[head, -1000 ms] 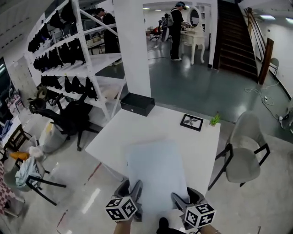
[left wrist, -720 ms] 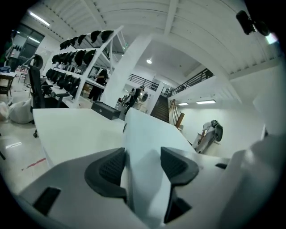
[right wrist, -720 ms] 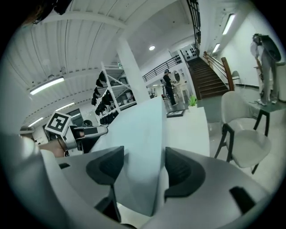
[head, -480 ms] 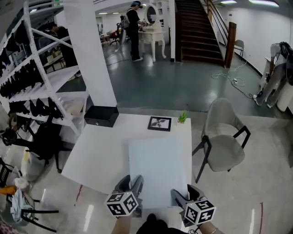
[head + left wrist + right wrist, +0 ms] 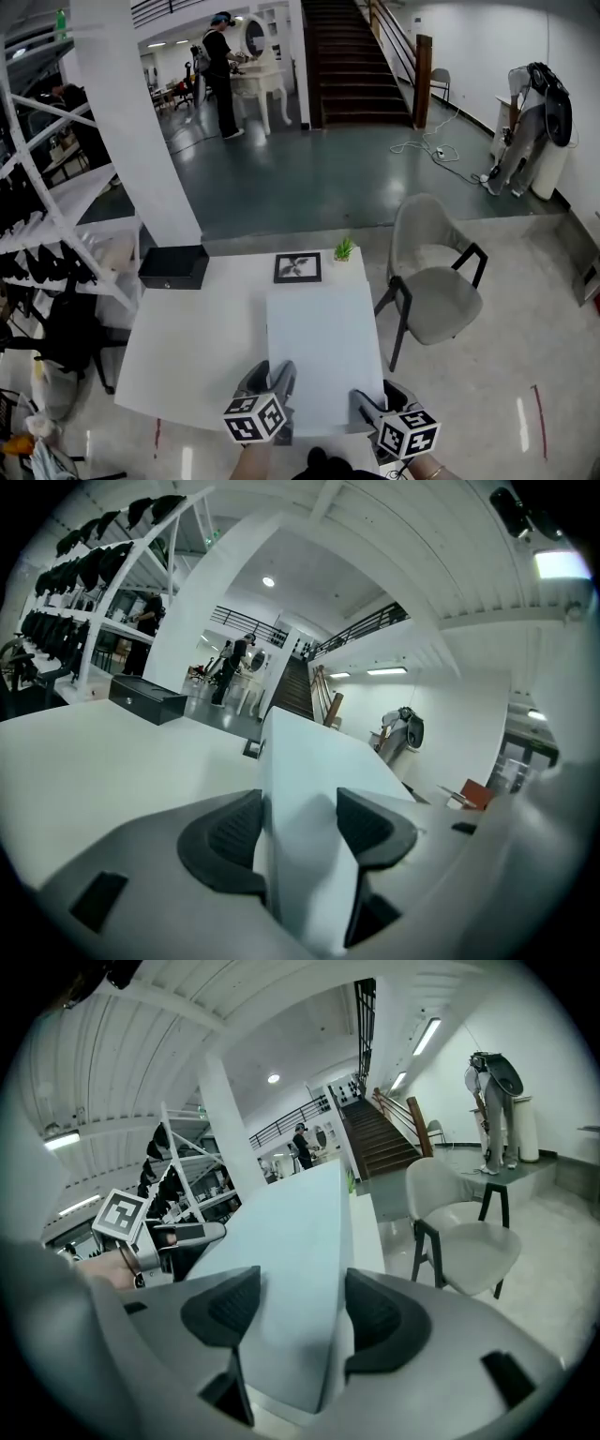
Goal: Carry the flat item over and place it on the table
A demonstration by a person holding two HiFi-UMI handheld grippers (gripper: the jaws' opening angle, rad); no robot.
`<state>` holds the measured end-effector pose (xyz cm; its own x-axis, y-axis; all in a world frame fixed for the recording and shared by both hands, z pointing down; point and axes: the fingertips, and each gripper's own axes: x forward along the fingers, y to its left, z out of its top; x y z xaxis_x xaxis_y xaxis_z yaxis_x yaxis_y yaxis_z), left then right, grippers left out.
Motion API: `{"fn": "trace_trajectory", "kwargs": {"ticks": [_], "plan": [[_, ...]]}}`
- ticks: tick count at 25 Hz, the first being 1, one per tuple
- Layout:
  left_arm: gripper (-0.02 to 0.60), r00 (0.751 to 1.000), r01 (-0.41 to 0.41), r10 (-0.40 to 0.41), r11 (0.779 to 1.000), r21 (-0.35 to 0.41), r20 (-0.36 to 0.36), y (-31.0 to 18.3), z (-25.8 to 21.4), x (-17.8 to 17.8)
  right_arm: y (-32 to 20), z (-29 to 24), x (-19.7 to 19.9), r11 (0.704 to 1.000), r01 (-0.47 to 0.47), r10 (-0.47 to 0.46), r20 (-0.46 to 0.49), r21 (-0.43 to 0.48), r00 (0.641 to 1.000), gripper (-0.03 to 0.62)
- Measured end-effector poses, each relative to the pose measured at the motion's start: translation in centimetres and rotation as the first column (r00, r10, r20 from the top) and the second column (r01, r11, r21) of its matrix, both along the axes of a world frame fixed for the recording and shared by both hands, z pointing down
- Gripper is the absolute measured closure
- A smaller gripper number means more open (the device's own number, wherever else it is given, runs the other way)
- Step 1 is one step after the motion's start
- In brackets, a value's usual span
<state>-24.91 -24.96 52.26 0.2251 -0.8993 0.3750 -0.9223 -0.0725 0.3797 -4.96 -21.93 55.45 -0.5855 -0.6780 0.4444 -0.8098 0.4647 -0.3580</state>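
Observation:
A flat pale-blue board [image 5: 323, 352] is held level over the right half of the white table [image 5: 197, 333]. My left gripper [image 5: 278, 398] is shut on the board's near left edge, and my right gripper [image 5: 367, 411] is shut on its near right edge. In the left gripper view the board [image 5: 300, 771] runs away between the dark pads [image 5: 234, 832]. The right gripper view shows the board [image 5: 291, 1241] clamped between its pads [image 5: 380, 1316], with the left gripper [image 5: 178, 1234] beyond. The board hides the table under it.
On the table stand a black box [image 5: 172, 266] at the far left corner, a framed picture [image 5: 298, 267] and a small green plant [image 5: 344, 249] at the far edge. A grey chair [image 5: 433, 281] stands right of the table. Shelving [image 5: 47, 216] and a pillar [image 5: 131, 122] rise to the left.
The view has swung right and nearer: the table sits more squarely below the board, which reaches closer to the framed picture. Both grippers keep their hold.

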Motion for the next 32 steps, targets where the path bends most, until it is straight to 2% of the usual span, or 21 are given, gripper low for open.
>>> {"fn": "trace_trajectory", "kwargs": {"ticks": [7, 21, 32], "plan": [[0.333, 0.999, -0.045, 0.045, 0.999, -0.028, 0.005, -1.8, 1.3, -0.2, -0.8, 1.1, -0.4, 0.998, -0.053, 0.053, -0.014, -0.014, 0.998, 0.310], [0.336, 0.999, -0.054, 0.054, 0.994, -0.098, -0.001, -3.4, 4.3, 0.1, -2.1, 3.9, -0.1, 0.994, -0.063, 0.062, -0.018, -0.089, 0.998, 0.311], [0.339, 1.000, -0.029, 0.029, 0.983, -0.181, -0.002, -4.2, 5.9, -0.3, -3.2, 4.9, -0.2, 0.991, -0.052, 0.051, -0.010, -0.125, 0.999, 0.312]]}}
